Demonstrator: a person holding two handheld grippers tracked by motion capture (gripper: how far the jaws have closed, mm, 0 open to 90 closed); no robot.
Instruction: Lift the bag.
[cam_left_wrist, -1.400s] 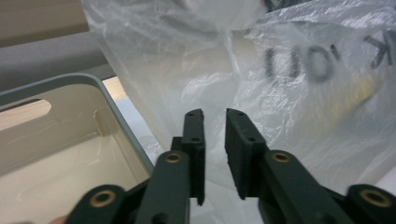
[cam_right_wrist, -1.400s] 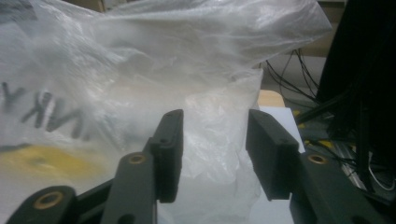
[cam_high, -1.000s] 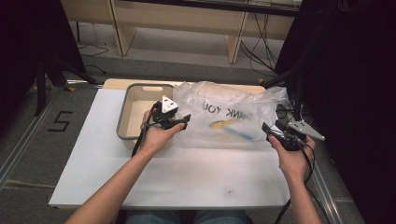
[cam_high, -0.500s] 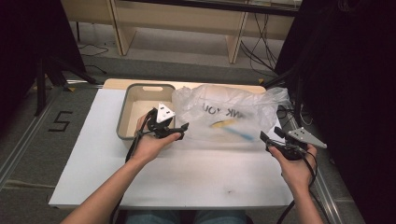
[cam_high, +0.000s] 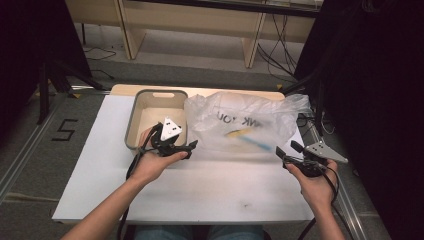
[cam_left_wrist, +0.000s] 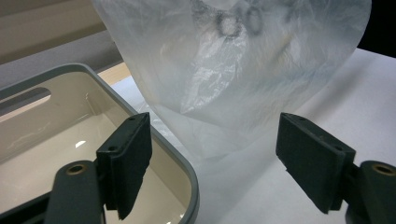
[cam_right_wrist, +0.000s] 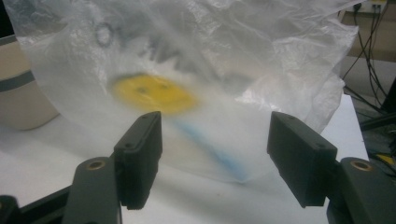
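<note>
A translucent white plastic bag (cam_high: 245, 125) with black lettering and a yellow and blue print lies puffed up on the white table (cam_high: 220, 195). My left gripper (cam_high: 190, 150) stands at the bag's near left corner, beside the tub. Its jaws are open and have just been opening, with nothing between them (cam_left_wrist: 212, 163); the bag (cam_left_wrist: 233, 70) is just beyond. My right gripper (cam_high: 288, 149) is at the bag's near right corner, also open after widening. Its pads are clear of the bag (cam_right_wrist: 210, 60), whose yellow face print (cam_right_wrist: 154, 93) shows ahead.
A beige tub (cam_high: 150, 97) with a grey rim (cam_left_wrist: 182, 163) stands left of the bag, up against it. Wooden shelving legs and cables are on the floor behind the table. Dark curtains flank both sides.
Both hands have drawn back toward the near edge, away from the bag's corners. Both pairs of jaws stand wider, and the bag rests on the table by itself.
</note>
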